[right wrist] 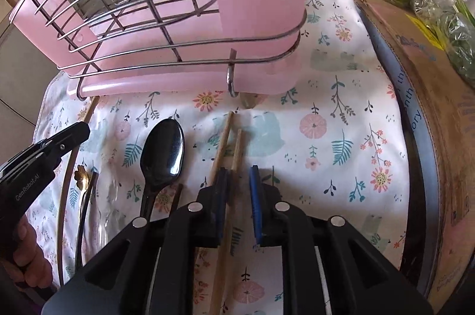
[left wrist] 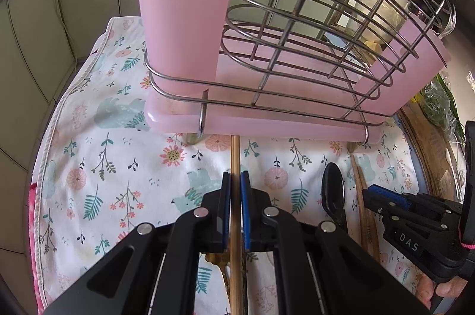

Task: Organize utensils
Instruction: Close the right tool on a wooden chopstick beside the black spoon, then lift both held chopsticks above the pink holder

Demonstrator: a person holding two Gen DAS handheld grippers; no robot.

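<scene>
**Left wrist view: one chopstick clamped, two lying loose**

We see the left gripper (left wrist: pixel 236 178) clenched on a single bamboo chopstick (left wrist: pixel 235 154), its blue pads pressing the slim round shaft. In our right wrist view, the right gripper (right wrist: pixel 239 175) stands a little apart, with the pair of chopsticks (right wrist: pixel 228 137) between its jaws, neither pad clearly pressing. A glossy black spoon (right wrist: pixel 163 149) lies mid-cloth on the floral cloth (right wrist: pixel 341 122). At the cloth's far edge stands the wire-and-pink-plastic utensil rack (right wrist: pixel 178 48).
</scene>
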